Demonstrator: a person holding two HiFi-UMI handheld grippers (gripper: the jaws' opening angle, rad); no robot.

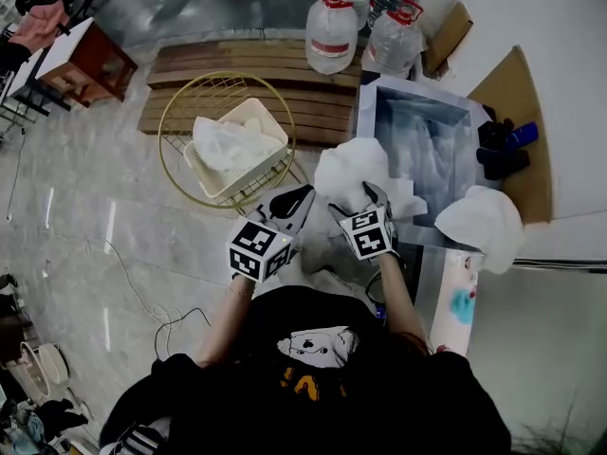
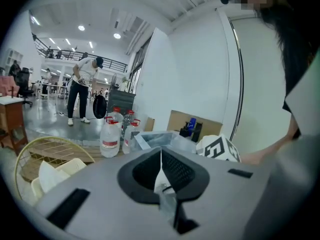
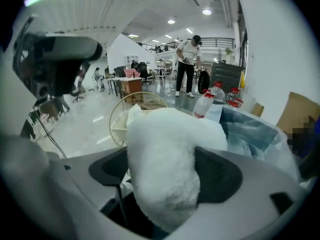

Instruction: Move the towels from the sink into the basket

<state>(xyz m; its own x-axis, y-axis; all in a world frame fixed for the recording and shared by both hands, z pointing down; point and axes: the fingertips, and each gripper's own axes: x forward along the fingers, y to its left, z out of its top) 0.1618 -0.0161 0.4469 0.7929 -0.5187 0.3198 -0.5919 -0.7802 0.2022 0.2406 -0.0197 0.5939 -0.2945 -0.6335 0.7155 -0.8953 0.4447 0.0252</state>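
A white towel [image 1: 349,167] is heaped at the left edge of the metal sink [image 1: 427,150]. My right gripper [image 1: 364,200] reaches into this heap. In the right gripper view the towel [image 3: 165,154] bulges up between the wide-spread jaws, and the pads do not visibly squeeze it. My left gripper [image 1: 292,201] hovers just left of it, shut and empty; its jaws [image 2: 161,170] meet along a thin seam. A white basket [image 1: 268,121] inside a gold wire ring [image 1: 180,102] holds another white towel [image 1: 226,145]. A third towel [image 1: 486,221] lies right of the sink.
Large water bottles [image 1: 332,31] stand beyond the sink on a wooden slatted platform [image 1: 247,64]. Cardboard [image 1: 517,93] and dark bottles [image 1: 503,148] lie to the sink's right. A cable [image 1: 142,301] runs over the floor. A person [image 2: 82,91] stands far off.
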